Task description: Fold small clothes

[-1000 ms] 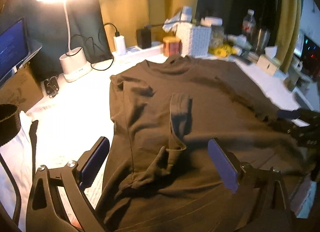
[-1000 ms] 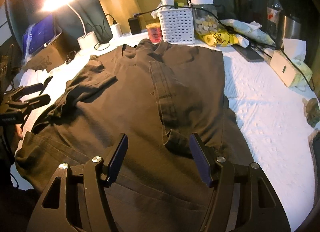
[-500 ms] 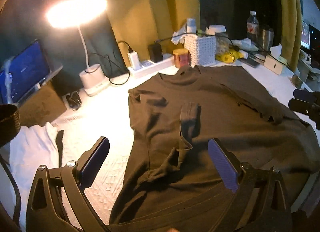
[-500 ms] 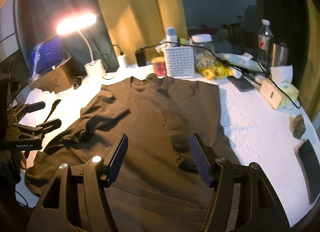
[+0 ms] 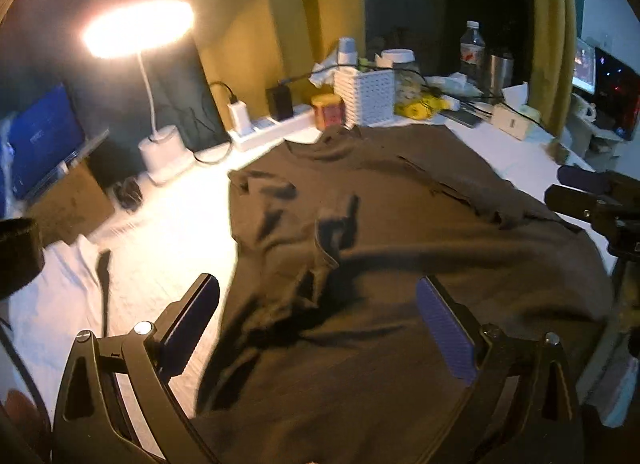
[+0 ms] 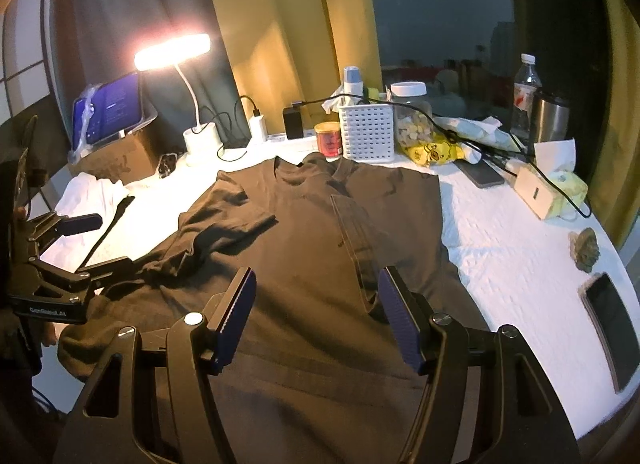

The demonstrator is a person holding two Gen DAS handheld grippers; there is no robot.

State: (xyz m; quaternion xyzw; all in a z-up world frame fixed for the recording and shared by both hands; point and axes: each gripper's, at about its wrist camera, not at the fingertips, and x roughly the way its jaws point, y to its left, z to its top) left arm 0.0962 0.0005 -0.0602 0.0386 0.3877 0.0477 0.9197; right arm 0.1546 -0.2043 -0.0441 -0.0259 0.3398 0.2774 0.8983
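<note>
A dark brown T-shirt (image 5: 400, 232) lies on the white table cover, collar toward the far clutter, both sleeves folded in over the body; it also shows in the right wrist view (image 6: 312, 232). My left gripper (image 5: 318, 316) is open and empty, raised above the shirt's near hem. My right gripper (image 6: 316, 312) is open and empty, raised above the hem on the other side. Each gripper shows in the other's view: the right one at the right edge (image 5: 592, 200), the left one at the left edge (image 6: 68, 256).
A lit desk lamp (image 6: 192, 104), power strip, red can (image 6: 329, 139), white basket (image 6: 367, 132), jar, bottle (image 6: 525, 96) and steel cup stand along the far side. A phone (image 6: 612, 328) and tissue box (image 6: 536, 192) lie right of the shirt. A laptop (image 5: 40, 136) stands at left.
Both grippers have pulled back and risen away from the shirt, so more of the table and room is in view. Both stayed open. The shirt has not moved.
</note>
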